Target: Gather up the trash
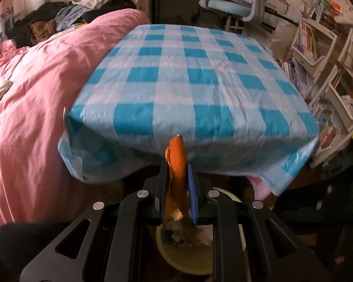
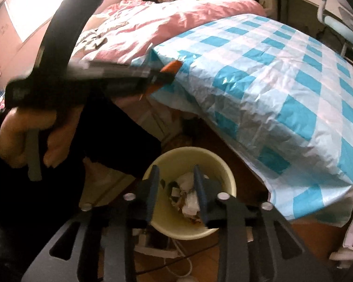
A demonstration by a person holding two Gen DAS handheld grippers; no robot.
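A curled strip of orange citrus peel (image 1: 176,162) is clamped upright between the jaws of the left gripper (image 1: 176,164), its lower end hanging down behind the pads towards the round cream plastic waste bin (image 1: 183,262) seen directly beneath; in the right wrist view the same peel (image 2: 170,68) is seen held above the near edge of the table covered with a blue-and-white checked plastic cloth (image 2: 282,89), up and to the left of the bin rim (image 2: 231,183) and judged not yet over the opening. The right gripper (image 2: 176,176) is held over the bin with its jaws apart and nothing between them; crumpled white paper and scraps (image 2: 188,199) are seen lying inside the bin below. The step in hand is judged to be the drop of the peel. For a clean drop, the left gripper is best carried on until the peel hangs inside the rim line, then lowered a little before the jaws are parted, since the peel is light and curled and may cling to a pad or tumble sideways onto the wooden floor (image 2: 200,258). The right gripper is best drawn clear first, so that the two tools are not knocked together over the narrow opening
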